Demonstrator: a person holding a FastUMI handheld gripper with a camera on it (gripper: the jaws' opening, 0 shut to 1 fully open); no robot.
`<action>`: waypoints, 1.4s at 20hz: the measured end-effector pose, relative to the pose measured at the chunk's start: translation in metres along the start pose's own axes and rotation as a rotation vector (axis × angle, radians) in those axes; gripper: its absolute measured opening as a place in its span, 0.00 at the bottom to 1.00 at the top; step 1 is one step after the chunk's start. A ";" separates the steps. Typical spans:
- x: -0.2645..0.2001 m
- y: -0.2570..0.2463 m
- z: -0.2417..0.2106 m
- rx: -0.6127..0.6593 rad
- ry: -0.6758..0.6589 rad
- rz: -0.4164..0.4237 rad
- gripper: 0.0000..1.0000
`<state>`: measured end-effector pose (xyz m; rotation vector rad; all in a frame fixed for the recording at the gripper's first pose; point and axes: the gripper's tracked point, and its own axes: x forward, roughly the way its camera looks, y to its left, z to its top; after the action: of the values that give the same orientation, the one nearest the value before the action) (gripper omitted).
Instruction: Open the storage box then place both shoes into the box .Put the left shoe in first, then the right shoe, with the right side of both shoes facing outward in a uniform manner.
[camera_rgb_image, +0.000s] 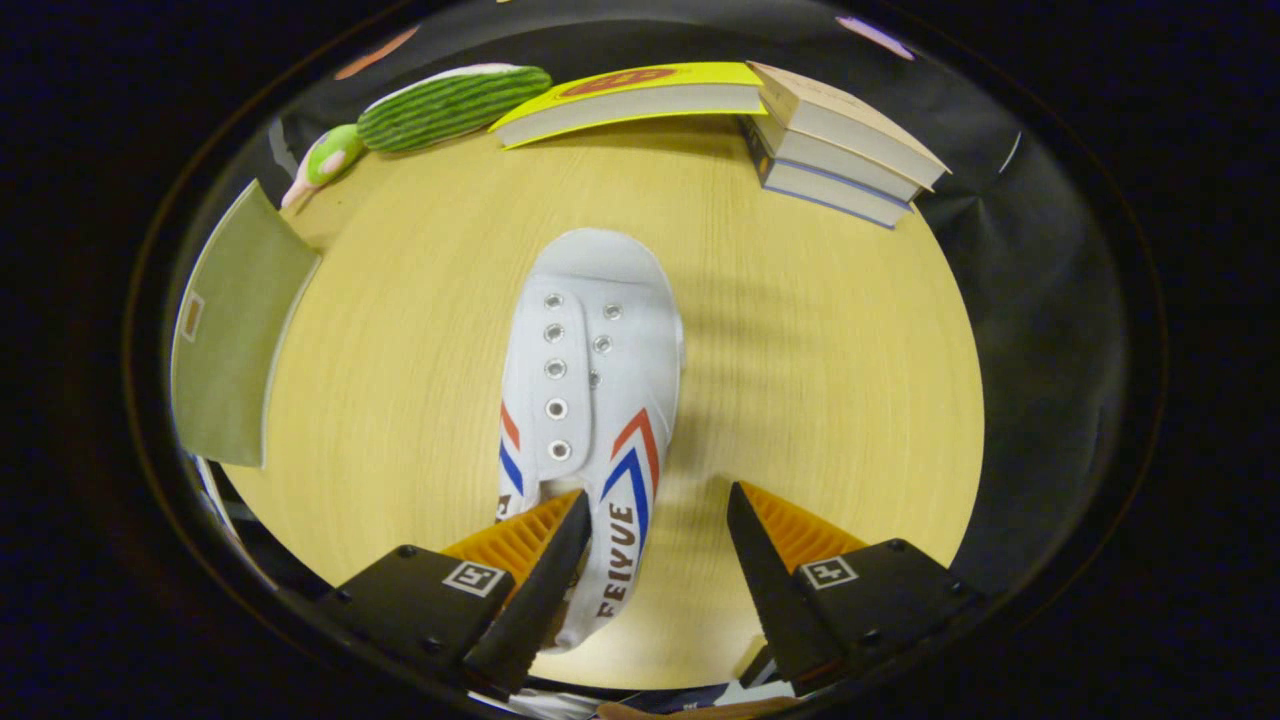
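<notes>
1. I see one white canvas shoe (590, 400) lying on the wooden table (820, 400), toe pointing away from me, heel end toward the gripper (657, 545). It has no laces in its eyelets, and red and blue chevron stripes run along both sides.
2. My jaws are spread wide and grip nothing. The left finger (545, 560) sits over the shoe's heel opening; I cannot tell whether it touches the canvas. The right finger (765, 570) stands off the shoe's right flank, over bare table, so the shoe's right side wall lies in the gap between the fingers.
3. Left of the shoe, well apart, I see an olive-green fabric panel (235, 340) with a pale trim reaching over the table's rim; I cannot tell whether it is the storage box's lid.
4. Beyond the shoe's toe, at the table's far rim, a yellow-covered book (630, 100) lies flat.
5. Left of that book, a green striped plush toy (450, 103) lies, with a smaller pale green and pink plush piece (328, 158) at its far-left end.
6. Beyond the shoe and to its right, three stacked books (840, 145) sit touching the yellow book's corner.
</notes>
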<state>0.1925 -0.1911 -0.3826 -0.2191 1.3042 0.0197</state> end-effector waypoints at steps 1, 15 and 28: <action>0.001 0.000 0.000 -0.001 0.004 -0.004 0.92; -0.047 0.040 -0.006 0.221 -0.064 0.206 0.06; -0.175 0.203 0.029 0.273 -0.140 0.523 0.05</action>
<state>0.1456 0.0315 -0.2386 0.3541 1.1793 0.2946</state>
